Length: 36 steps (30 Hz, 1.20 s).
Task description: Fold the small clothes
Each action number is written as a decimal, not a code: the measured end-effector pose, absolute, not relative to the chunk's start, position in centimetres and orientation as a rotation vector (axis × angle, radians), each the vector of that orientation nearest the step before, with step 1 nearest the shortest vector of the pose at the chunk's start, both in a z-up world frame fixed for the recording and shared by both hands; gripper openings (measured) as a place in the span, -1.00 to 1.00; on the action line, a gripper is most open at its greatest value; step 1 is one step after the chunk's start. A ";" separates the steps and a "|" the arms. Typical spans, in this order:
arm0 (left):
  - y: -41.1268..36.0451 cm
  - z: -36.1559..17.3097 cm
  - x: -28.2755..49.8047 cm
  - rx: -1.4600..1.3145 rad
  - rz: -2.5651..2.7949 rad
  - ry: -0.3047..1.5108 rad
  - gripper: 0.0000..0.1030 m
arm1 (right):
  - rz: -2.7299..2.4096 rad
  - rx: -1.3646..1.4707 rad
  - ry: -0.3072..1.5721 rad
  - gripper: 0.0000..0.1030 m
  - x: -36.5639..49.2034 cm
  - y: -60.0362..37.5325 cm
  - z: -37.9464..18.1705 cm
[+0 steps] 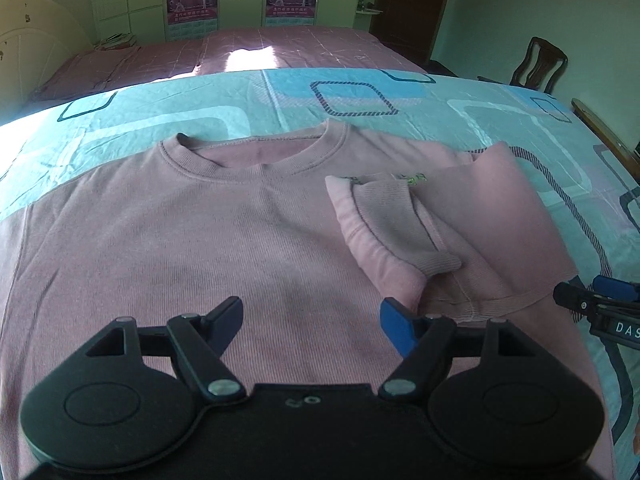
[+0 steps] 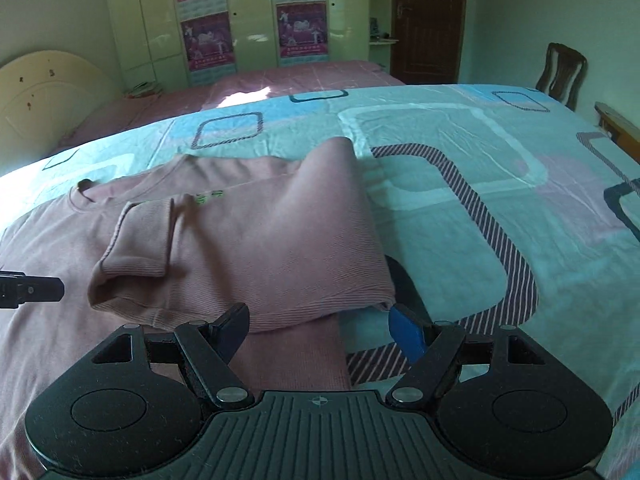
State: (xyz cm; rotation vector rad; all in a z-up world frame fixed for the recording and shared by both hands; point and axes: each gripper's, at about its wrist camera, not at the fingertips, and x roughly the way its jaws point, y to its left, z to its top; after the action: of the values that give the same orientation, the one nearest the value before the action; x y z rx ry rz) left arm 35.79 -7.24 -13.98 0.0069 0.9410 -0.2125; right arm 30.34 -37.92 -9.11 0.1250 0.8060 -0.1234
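A small pink sweatshirt (image 1: 208, 240) lies flat on the bed, neck hole away from me. Its right side and sleeve (image 1: 400, 228) are folded inward over the body; the ribbed cuff lies on top. It also shows in the right wrist view (image 2: 260, 248). My left gripper (image 1: 312, 320) is open and empty, just above the shirt's lower middle. My right gripper (image 2: 320, 328) is open and empty at the near edge of the folded part. Its tip shows at the right edge of the left wrist view (image 1: 588, 304).
The bed is covered by a turquoise sheet (image 1: 400, 100) with square patterns. A second bed with a pink cover (image 1: 280, 48) stands behind it. A dark wooden chair (image 1: 540, 64) stands at the far right. Wardrobes with posters (image 2: 208, 40) line the back wall.
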 end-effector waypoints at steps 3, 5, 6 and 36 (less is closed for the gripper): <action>-8.2 -14.2 35.9 0.014 -0.226 0.947 0.45 | -0.140 0.129 0.818 0.47 30.4 -38.3 -9.6; -8.7 -14.3 35.9 0.022 -0.229 0.946 0.49 | -0.146 0.137 0.821 0.47 30.4 -38.6 -9.9; -8.9 -14.4 36.0 0.026 -0.231 0.946 0.49 | -0.148 0.146 0.818 0.47 30.4 -38.8 -10.1; -11.9 -16.6 36.7 0.050 -0.203 0.910 0.20 | -0.099 0.215 0.795 0.02 31.3 -40.9 -11.3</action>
State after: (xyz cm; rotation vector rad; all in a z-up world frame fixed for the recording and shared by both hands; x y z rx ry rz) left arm 36.71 -11.90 -16.60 0.0504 0.9097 -0.2027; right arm 31.34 -40.94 -11.30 0.2150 0.7952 -0.0988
